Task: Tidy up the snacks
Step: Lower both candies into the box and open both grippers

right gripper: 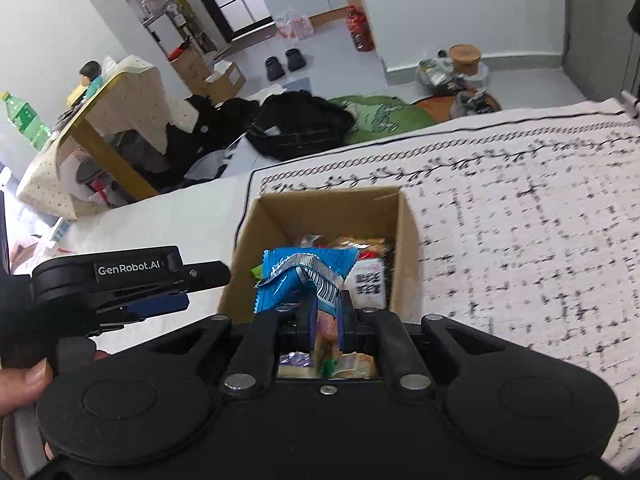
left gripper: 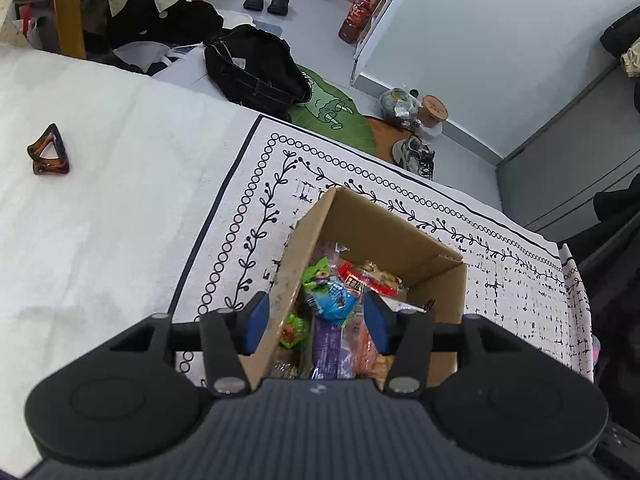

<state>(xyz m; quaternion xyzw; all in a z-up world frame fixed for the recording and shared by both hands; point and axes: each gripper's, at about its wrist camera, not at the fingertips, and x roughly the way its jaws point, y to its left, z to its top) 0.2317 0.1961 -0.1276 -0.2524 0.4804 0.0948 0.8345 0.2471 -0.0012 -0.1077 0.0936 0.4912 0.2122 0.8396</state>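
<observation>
White bedding [left gripper: 100, 240] fills the left of the left wrist view, and a patterned cloth [left gripper: 520, 300] with black vine and ring borders lies over its right part. Only this view shows you the brown tortoiseshell hair clip [left gripper: 48, 152] lying at the left edge, well apart from everything else. Only the right wrist view shows the yellow-legged table [right gripper: 108, 120] draped in a dotted cover at the upper left, and the green bottle [right gripper: 24, 120] beside it. Both views show dark bags and slippers on the grey floor above the bed.

Your cardboard box [left gripper: 384, 232] stands open on the patterned cloth at lower centre of each frame. It holds a loose heap of glossy snack packets [left gripper: 340, 292]: green, blue, purple, orange and red wrappers, crinkled and overlapping.

Your left gripper [left gripper: 316, 316] is released, its blue pads straddling the box's near-left wall, one pad outside and one inside over the packets, pressing on nothing. Your right gripper [right gripper: 325, 312] is clenched on a blue foil packet [right gripper: 304, 276], pinched at its lower end and held above the box opening, its barcode seam facing the camera. Your left gripper's black body also shows at the left of the right wrist view, beside the box.
</observation>
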